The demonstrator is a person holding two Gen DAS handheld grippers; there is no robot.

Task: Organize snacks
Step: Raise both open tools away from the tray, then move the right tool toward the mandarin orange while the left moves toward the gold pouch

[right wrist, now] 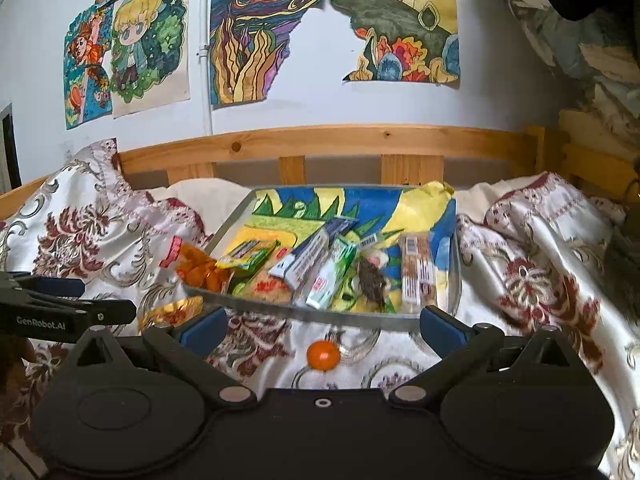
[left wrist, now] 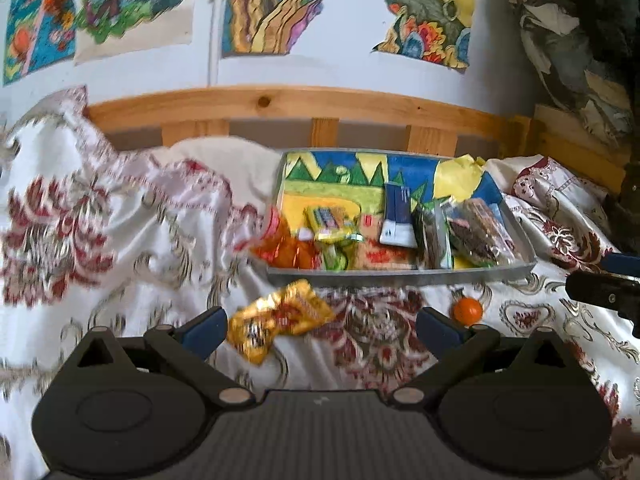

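Left gripper (left wrist: 320, 326): blue-padded jaws spread wide, nothing between the pads. Just ahead of its left pad (left wrist: 202, 330), a crumpled yellow-gold foil snack packet (left wrist: 280, 314) lies on the white satin bedspread with red and gold floral embroidery (left wrist: 100, 216), near the pad but apart from it. Beyond its right pad, a small round orange fruit (left wrist: 467, 311) rests on the same cloth.

Right gripper (right wrist: 320, 326): jaws at full spread, empty. The orange fruit (right wrist: 323, 355) sits on the bedspread (right wrist: 520, 264) between the two pads, slightly beyond them, touching neither. The foil packet (right wrist: 172, 312) shows just outside the left pad. The left gripper's black body enters this view from the left edge.

Farther out, in both views: a shallow grey rectangular tray (left wrist: 400, 274) lined with a painted blue, yellow and green picture. It holds snack packets: an orange bag (right wrist: 202, 270) hanging over the near-left corner, a yellow-green packet (right wrist: 248, 256), a blue-and-white bar (right wrist: 310, 258), a green-and-white bar (right wrist: 332, 276), a clear-wrapped brown bar (right wrist: 418, 274). The tray's near rim (right wrist: 320, 314) lies just beyond the fruit.

Behind: pine bed rail (right wrist: 340, 140), coloured drawings on the wall (right wrist: 256, 36).
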